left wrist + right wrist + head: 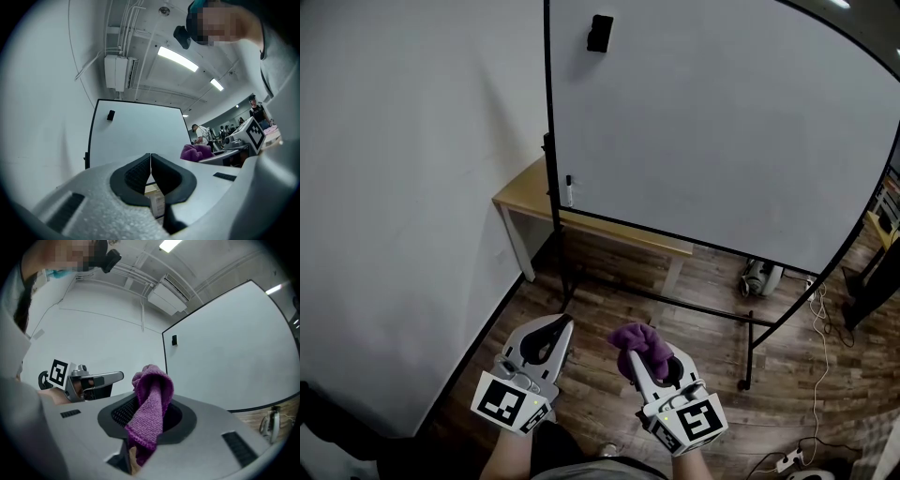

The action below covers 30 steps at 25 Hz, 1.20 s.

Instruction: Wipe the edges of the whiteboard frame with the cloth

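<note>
My right gripper point(630, 353) clamps the purple cloth point(149, 411); my left gripper point(565, 330) is closed, empty. Dragged along the far whiteboard frame point(549, 141), the loosely bunched cloth may pull free.

Light wooden rectangular table point(523, 192) stands against the white wall point(403, 187) on the dark plank floor point(609, 323). White cable point(821, 328) lies on the floor. White wall-mounted air conditioner point(120, 72) sits near ceiling.
</note>
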Available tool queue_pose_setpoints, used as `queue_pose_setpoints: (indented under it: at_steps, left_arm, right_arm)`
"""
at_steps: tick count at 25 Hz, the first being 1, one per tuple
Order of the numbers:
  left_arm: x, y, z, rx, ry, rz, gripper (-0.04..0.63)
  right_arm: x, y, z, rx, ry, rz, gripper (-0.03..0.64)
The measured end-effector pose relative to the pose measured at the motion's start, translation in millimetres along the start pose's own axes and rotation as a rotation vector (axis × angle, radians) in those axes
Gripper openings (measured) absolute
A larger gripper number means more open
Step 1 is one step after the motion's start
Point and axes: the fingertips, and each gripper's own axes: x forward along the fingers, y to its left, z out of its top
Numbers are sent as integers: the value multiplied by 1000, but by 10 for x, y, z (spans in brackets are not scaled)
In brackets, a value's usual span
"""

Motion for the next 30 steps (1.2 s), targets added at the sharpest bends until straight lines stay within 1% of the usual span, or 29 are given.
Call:
queue_pose_setpoints:
  at_steps: [6, 11, 21, 30]
  left_arm:
    - [-15, 232, -110, -9, 6, -14, 20]
    - [-46, 649, -168, -21, 12, -15, 20]
    - [-44, 1501, -315, -52, 13, -46, 20]
    - [97, 2060, -478, -78, 2, -101, 20]
  right_arm:
    - [228, -13, -33, 22, -3, -37, 86]
    - [587, 70, -40, 34, -7, -58, 86]
    - [1386, 359, -128, 48, 14, -90, 86]
    - [1935, 418, -215, 44, 24, -147, 86]
